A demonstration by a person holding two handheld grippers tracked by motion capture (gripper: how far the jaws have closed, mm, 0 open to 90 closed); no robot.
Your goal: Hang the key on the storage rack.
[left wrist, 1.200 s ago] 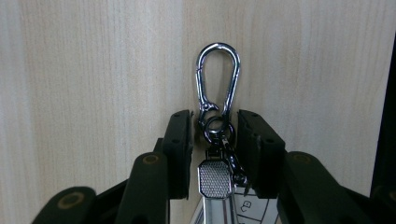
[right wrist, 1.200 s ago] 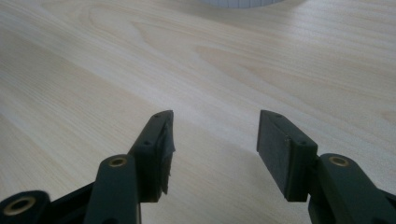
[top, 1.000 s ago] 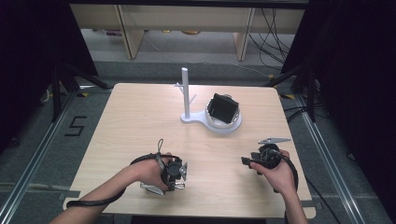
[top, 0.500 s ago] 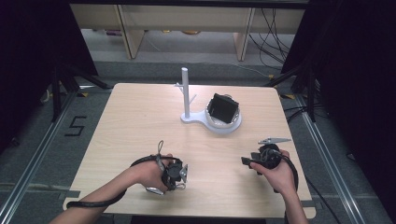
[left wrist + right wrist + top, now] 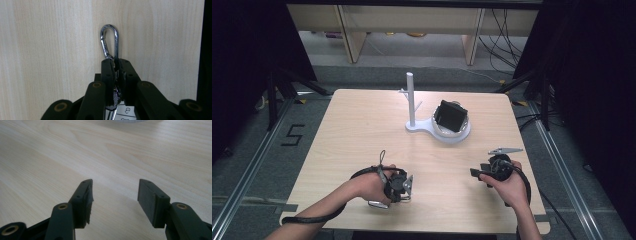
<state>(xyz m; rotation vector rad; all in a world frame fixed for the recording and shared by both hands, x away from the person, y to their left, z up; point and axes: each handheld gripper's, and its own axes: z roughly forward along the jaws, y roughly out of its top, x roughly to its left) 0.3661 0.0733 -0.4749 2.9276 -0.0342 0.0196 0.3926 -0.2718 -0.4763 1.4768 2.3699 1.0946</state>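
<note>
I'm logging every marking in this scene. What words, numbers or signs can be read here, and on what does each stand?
"5": black marking on the grey floor left of the table, high view.
Small printed symbols on a white tag below the carabiner that the left gripper is shut on: too small to read.
The stand and the dark object on its base: no readable text.

Both forearms are bare, with no sleeves. Each black two-jaw gripper, left (image 5: 117,65) and right (image 5: 114,200), has brass-coloured pivot pins, small screw holes, and a black trailing cable (image 5: 319,216).
</note>
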